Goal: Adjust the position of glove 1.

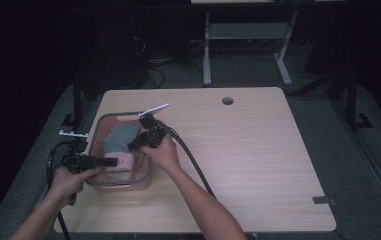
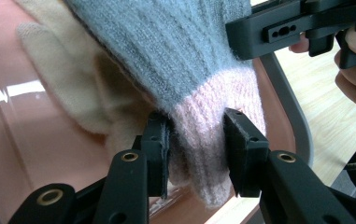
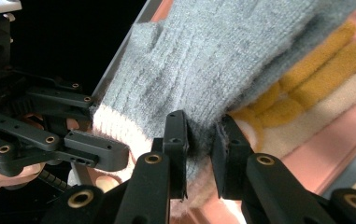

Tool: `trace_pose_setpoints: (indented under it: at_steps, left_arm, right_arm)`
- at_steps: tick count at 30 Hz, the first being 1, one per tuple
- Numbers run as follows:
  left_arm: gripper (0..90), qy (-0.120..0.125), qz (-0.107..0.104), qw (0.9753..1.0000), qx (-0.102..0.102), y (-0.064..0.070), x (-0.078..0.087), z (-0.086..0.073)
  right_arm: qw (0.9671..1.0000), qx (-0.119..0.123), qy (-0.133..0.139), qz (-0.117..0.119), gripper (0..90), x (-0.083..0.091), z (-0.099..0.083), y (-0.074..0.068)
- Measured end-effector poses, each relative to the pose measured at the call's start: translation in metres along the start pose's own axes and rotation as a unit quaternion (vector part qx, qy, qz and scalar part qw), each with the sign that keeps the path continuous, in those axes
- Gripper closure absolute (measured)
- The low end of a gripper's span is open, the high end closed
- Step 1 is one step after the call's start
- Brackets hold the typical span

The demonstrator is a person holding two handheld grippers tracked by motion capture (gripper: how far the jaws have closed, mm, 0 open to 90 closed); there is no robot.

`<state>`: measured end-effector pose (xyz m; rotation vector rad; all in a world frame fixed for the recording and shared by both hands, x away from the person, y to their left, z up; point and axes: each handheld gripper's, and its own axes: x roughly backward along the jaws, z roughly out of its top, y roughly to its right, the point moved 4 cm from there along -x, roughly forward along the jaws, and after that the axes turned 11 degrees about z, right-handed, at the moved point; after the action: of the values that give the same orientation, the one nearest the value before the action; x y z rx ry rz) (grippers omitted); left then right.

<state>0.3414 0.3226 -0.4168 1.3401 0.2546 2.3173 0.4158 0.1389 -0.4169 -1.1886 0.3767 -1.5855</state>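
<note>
A grey knit glove (image 1: 122,136) with a pink cuff (image 1: 120,162) hangs stretched over a pink bin (image 1: 143,182) with a grey rim at the table's left. My left gripper (image 1: 109,161) is shut on the pink cuff (image 2: 199,140), which is pinched between its jaws (image 2: 196,156). My right gripper (image 1: 132,145) is shut on the glove's grey side edge (image 3: 241,60) just above the cuff, the knit squeezed between its jaws (image 3: 200,149). Both grippers hold the same glove, close together.
Under the grey glove lie a cream glove (image 2: 73,88) and a cream glove with mustard fingers (image 3: 306,79) in the bin (image 2: 35,154). The wooden table (image 1: 248,150) extends to the right, with a cable hole (image 1: 227,100) at the back. Cables trail from both grippers.
</note>
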Motion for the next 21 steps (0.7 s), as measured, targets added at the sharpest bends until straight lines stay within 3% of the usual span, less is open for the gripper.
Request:
trace_pose_setpoints:
  at_steps: [9,21]
  left_arm:
    - [62.9,-0.020,0.021,0.9996,0.006,-0.007,-0.008,-0.006]
    - [51.2,-0.011,0.050,0.9985,-0.020,0.002,-0.003,0.003]
  right_arm:
    - [0.9998,-0.001,0.001,-0.020,74.4,0.005,0.002,0.003]
    - [0.9998,0.012,0.016,-0.009,73.9,0.019,0.002,-0.004]
